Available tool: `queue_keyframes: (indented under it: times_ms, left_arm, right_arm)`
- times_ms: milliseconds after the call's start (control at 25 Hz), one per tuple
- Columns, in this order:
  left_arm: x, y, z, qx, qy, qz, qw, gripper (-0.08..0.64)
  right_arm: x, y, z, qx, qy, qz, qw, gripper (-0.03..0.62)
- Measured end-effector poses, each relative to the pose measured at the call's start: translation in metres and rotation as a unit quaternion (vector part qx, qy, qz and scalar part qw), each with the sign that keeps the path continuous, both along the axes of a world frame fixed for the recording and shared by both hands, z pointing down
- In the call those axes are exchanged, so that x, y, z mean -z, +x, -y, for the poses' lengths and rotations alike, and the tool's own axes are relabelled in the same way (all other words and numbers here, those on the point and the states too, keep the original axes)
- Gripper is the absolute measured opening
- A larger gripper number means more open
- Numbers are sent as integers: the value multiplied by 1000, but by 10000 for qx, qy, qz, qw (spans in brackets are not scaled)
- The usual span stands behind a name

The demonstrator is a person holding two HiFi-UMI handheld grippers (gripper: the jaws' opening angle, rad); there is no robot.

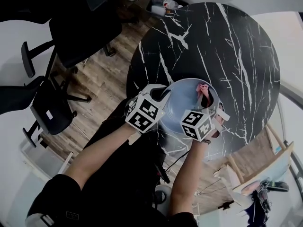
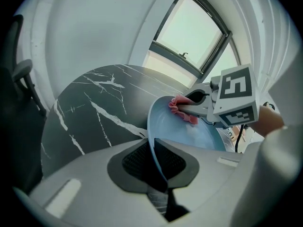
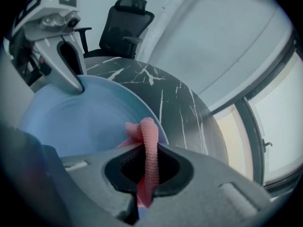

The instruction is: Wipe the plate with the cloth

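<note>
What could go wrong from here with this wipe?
The left gripper pinches the plate only by its thin rim, so wiping pressure might twist it loose. The plate is at the near edge of the table; a slip could drop it to the floor. The right gripper holds the cloth as a narrow bunch, so its jaws may scrape the plate.
</note>
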State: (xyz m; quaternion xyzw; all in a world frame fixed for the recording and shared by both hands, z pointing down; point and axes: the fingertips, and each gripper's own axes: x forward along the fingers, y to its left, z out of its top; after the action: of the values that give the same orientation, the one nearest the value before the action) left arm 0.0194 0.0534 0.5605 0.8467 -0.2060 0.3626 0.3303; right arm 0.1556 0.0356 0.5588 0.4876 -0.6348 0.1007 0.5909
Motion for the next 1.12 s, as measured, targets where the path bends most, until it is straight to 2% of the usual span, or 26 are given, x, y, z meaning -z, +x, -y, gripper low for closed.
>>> queue_keyframes:
  times_ms: [120,240,480,640,880,1120]
  left_arm:
    - [0,0,0,61,-45,-27,10000,37]
    - [0,-1,2,142,-32,-51,9999,35]
    - [1,-2,3,356,-132,-107,9992,31]
    - [2,-1,1,595,-359,-260,9972,26]
    - [4,-2,2,817,-478,-367,9948,18]
    - [4,-3,3,1004,-605,-445,9921,17]
  right_arm:
    - [-2,14,-15,374,-212,-607,9972,11]
    - [-4,23,-32,913,-467,-1216,9873,11]
    - [-4,33,-74,1355,-890,-1458,9759,11]
    - [-1,28,-102,1207,-1192,-1329,9765,11]
    - [-2,4,-142,896,-1555,-734,9810,11]
    - [-7,-47,-174,1081,-1883,-138,9760,11]
